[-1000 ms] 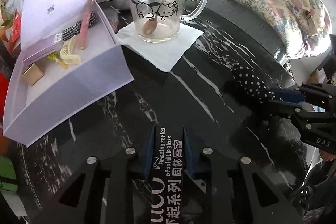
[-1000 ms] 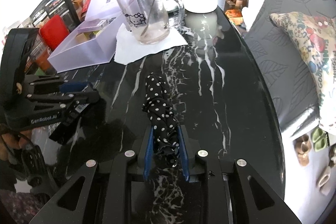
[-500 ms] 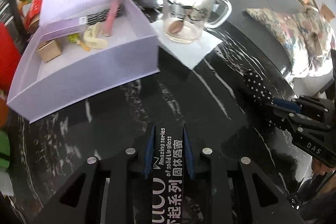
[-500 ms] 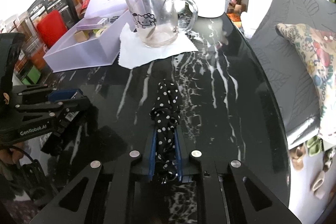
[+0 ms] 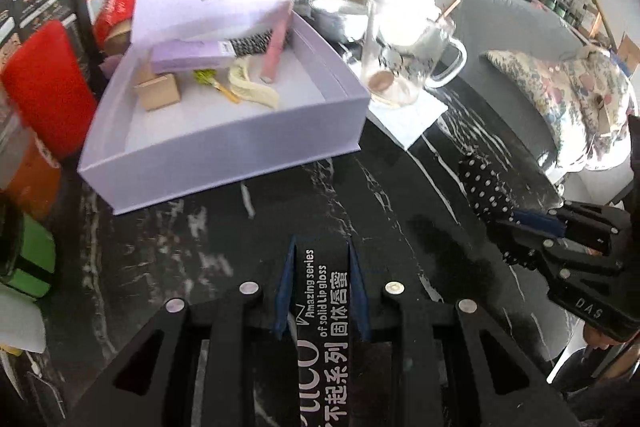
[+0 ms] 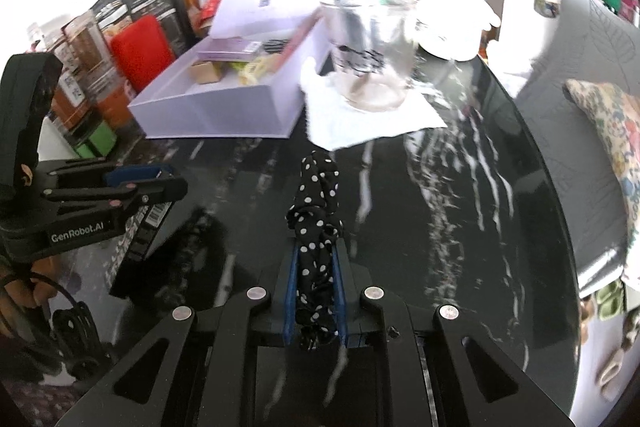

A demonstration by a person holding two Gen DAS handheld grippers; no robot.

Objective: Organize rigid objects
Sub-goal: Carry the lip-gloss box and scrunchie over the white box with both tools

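My left gripper (image 5: 320, 267) is shut on a black lip gloss box (image 5: 326, 311) with white lettering, held above the black marble table (image 5: 200, 247); it also shows in the right wrist view (image 6: 144, 187). My right gripper (image 6: 314, 259) is shut on a black polka-dot scrunchie (image 6: 316, 195), seen in the left wrist view too (image 5: 486, 187). An open lilac box (image 5: 224, 143) ahead holds a small cardboard box (image 5: 158, 93), a cream hair clip (image 5: 250, 89), a pink stick (image 5: 276, 47) and a purple carton (image 5: 188, 57).
A glass mug (image 5: 404, 59) with a spoon stands on a white napkin (image 5: 408, 115) right of the lilac box. A white kettle (image 6: 452, 3) stands behind. Red and green containers (image 5: 44, 83) crowd the left edge. A floral cushion (image 5: 560, 87) lies on a grey sofa.
Both grippers have moved forward and left toward the lilac box, each still holding its object. The box and mug now appear closer.
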